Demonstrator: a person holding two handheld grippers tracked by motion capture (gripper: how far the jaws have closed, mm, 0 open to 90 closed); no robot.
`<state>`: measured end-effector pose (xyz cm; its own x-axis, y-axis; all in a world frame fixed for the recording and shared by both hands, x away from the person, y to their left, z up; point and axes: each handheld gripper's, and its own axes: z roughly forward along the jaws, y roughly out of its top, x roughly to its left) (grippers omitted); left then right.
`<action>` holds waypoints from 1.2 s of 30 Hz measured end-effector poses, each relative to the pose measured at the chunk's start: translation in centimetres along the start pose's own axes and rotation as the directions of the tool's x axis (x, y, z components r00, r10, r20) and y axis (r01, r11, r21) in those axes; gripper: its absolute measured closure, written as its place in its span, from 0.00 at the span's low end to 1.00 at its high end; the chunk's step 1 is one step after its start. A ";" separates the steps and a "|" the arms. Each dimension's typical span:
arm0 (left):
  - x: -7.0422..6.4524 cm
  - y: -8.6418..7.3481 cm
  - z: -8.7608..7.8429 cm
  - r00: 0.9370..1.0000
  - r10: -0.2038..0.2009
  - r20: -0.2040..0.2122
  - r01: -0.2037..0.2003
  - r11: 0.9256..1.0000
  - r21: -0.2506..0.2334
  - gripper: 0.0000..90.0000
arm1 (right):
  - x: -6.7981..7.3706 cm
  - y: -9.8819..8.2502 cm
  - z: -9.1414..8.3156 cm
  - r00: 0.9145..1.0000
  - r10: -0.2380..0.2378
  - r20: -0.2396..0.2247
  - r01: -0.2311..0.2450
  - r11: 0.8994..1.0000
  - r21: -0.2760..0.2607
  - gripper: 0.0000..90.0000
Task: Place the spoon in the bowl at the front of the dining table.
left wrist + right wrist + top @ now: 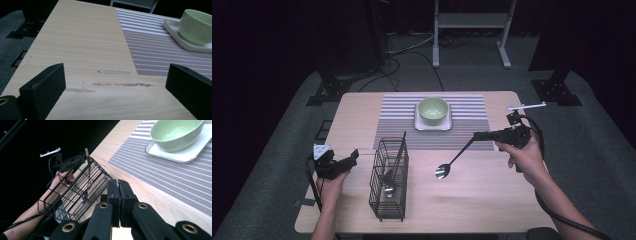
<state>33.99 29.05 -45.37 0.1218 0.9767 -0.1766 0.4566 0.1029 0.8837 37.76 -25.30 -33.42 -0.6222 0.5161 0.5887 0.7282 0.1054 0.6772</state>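
Right hand-held gripper (478, 135) is shut tight on a spoon (451, 163), which is held above the worktop (492, 200) beside the wire basket (388, 178). Left hand-held gripper (352, 157) is kept open, with nothing held.

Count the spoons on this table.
2 that I can make out: one spoon held by its handle in the right gripper, one standing in the wire caddy. The caddy's mesh may hide more utensils.

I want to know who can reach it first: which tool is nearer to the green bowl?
Right. The right tool, shut on a spoon, sits just off the mat's right side, near the bowl. The left tool stays by the table's left edge, beyond the wire basket.
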 end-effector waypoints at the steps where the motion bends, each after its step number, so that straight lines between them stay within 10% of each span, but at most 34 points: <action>1: 0.0 0.0 0.0 1.000 0.000 0.001 0.000 1.000 -0.001 0.02 | -0.1 0.1 0.0 1.000 0.003 0.003 -0.003 1.000 -0.002 0.99; 36: 0.0 0.0 0.0 1.000 -0.001 0.001 0.001 1.000 -0.002 0.02 | -0.8 1.7 0.6 1.000 0.013 0.017 -0.013 0.999 -0.029 0.99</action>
<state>34.02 29.09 -45.37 0.1223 0.9764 -0.1780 0.4546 0.1044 0.8846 39.70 -25.02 -33.01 -0.6074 0.5317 0.5902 0.7275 0.0740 0.6821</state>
